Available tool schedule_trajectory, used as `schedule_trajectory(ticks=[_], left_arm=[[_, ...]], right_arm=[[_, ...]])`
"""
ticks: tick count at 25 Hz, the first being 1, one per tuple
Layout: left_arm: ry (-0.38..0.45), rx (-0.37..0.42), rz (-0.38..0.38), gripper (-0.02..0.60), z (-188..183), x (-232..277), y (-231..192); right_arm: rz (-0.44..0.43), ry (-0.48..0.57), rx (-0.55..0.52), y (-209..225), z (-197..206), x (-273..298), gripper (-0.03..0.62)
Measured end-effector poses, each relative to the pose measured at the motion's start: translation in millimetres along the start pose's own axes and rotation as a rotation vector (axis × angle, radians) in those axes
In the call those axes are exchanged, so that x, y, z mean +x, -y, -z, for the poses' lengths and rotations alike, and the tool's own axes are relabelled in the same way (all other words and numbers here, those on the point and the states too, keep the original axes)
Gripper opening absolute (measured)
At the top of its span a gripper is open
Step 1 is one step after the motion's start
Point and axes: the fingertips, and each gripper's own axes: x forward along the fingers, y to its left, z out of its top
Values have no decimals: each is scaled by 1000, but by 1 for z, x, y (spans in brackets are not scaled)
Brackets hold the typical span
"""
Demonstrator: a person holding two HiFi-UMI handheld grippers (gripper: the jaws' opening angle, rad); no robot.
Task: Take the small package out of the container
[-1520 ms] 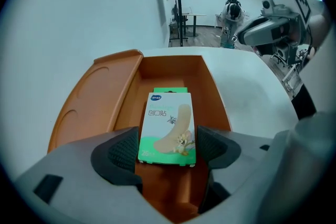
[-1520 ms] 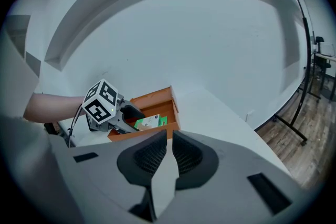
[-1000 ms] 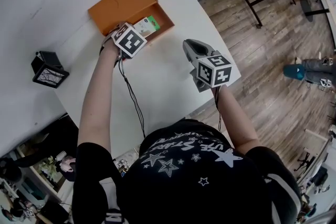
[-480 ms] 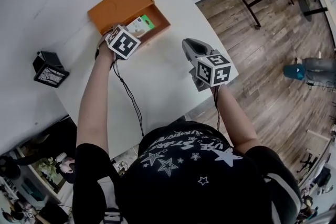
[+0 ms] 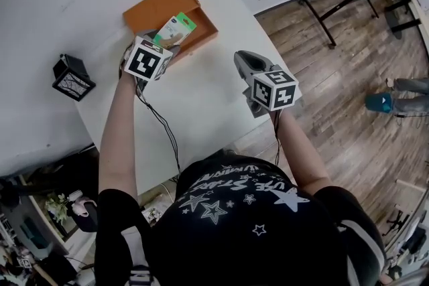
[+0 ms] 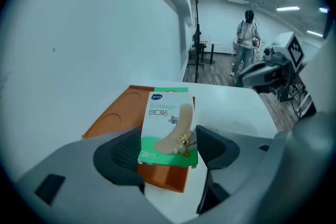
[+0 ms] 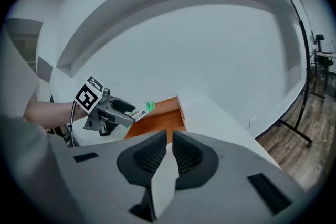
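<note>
The small package (image 6: 169,126) is a white and green bandage box with a cartoon strip on its face. My left gripper (image 6: 167,150) is shut on its lower end and holds it in the air above the orange container (image 5: 167,10), which lies open on the white table (image 5: 201,100). From the head view the small package (image 5: 174,29) sticks up past my left gripper (image 5: 159,50). The right gripper view shows the small package (image 7: 145,108) over the orange container (image 7: 157,118). My right gripper (image 7: 169,150) hangs apart over the table's right side, jaws together and holding nothing.
A small black wire-frame box (image 5: 72,77) sits left of the table. The table's right edge drops to a wood floor (image 5: 348,90) with black stand legs (image 5: 335,3). A person (image 6: 245,42) stands far off in the room.
My left gripper has risen and drawn back from the orange container, carrying the small package up out of it. The right gripper has stayed where it was.
</note>
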Motion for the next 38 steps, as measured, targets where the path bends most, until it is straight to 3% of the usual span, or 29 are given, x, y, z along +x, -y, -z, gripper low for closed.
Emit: schedule_trajectory(ticks=[12, 20, 29, 38], left_arm=[[283, -210, -51, 356, -21, -106, 78], [334, -267, -94, 356, 11, -155, 140], [444, -399, -148, 356, 57, -202, 219], [509, -546, -164, 356, 105, -218, 286]], right_arm=[[-29, 74, -19, -11, 10, -83, 61], [-56, 87, -30, -28, 41, -142, 60], [-69, 83, -42, -38, 89, -220, 60], [-92, 51, -59, -51, 129, -256, 60]])
